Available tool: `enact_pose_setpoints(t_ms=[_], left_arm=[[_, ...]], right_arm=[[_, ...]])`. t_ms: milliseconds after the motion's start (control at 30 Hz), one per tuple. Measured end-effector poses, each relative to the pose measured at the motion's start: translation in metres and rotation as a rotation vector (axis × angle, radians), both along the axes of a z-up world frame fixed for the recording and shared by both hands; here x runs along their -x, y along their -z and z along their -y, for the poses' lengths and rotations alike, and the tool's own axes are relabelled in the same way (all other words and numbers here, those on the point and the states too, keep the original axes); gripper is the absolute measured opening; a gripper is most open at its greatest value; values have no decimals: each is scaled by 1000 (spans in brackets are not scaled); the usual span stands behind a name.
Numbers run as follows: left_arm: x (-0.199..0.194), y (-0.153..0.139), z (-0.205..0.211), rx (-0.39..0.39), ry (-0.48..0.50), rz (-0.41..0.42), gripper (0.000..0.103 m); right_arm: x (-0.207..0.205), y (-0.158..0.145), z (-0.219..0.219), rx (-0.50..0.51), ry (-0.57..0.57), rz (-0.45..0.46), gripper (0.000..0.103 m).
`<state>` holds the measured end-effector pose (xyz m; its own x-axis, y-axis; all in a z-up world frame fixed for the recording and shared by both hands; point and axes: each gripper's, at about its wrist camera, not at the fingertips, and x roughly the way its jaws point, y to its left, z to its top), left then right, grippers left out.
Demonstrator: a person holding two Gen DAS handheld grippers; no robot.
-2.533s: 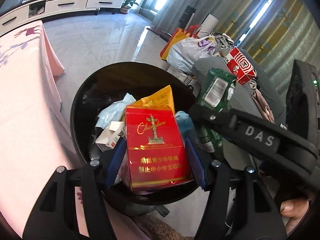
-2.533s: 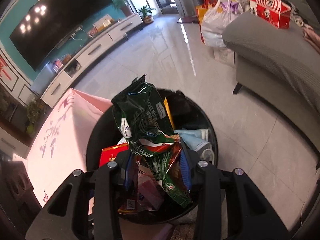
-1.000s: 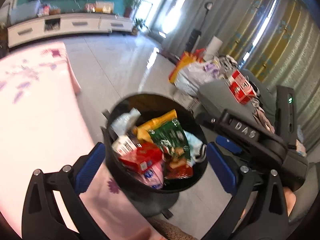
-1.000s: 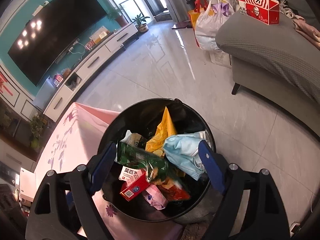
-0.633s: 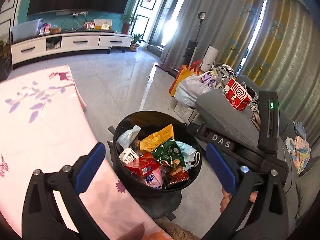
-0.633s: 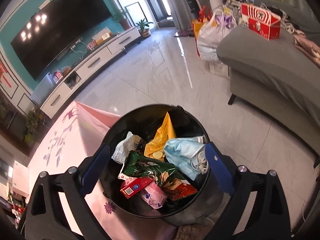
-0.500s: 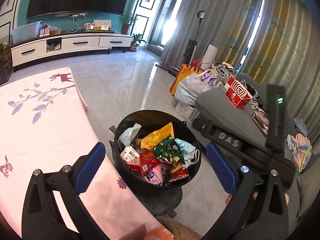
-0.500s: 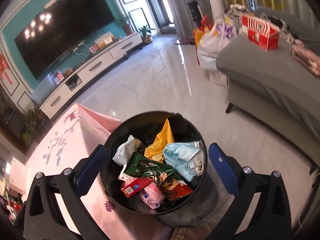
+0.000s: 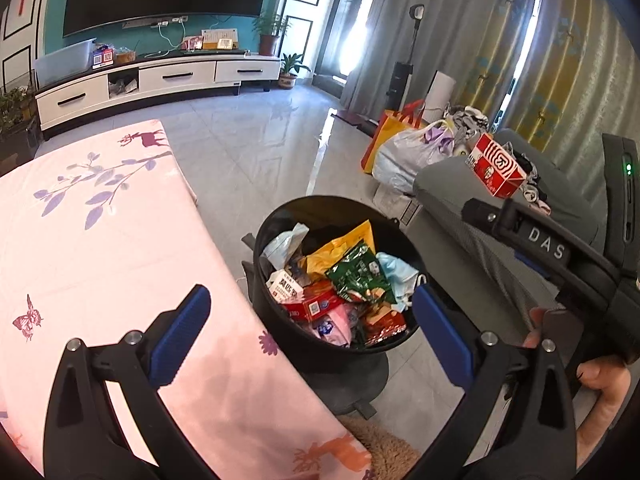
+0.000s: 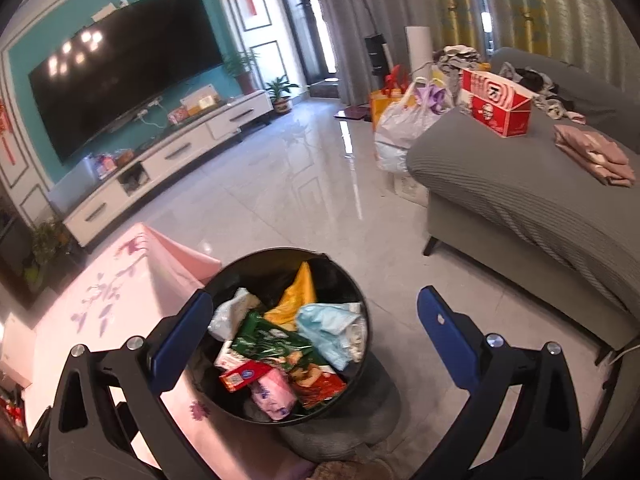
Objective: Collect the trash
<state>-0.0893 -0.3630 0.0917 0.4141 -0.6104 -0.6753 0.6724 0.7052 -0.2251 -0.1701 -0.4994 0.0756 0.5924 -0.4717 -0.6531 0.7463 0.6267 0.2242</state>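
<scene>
Both grippers have lifted away, empty | left gripper [image 9: 310, 334] spread wide above bin | right gripper [image 10: 312, 338] wide too | red pack [image 9: 316, 307], green wrapper [image 9: 360, 276] inside black bin [image 9: 276, 216] | pink table [image 9: 100, 248] beside bin | sofa [image 10: 520, 184] beyond bin

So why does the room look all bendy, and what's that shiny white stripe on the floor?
Left wrist view: the fisheye lens bends the TV cabinet and curtains into curves, and the corners go black. The stripe is window light glaring off the glossy floor. Right wrist view: same bending, the same glare, and ceiling lights mirrored in the dark TV; the trash bin looks sharp.
</scene>
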Motion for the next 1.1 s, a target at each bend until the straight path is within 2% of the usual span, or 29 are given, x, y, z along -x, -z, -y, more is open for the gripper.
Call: enact_pose_setpoints(t_ms=[133,733,1100], left_arm=[[3,2,-2,-6,-7,22,100],[4,11,1,-40,15,1,100],[3,12,-3,-34,1,-13,100]], right_arm=[[3,4,3,-6,24,-17,100],[-4,4,-4,27,6,-50,100],[-5,5,-5,35,12,-64,100]])
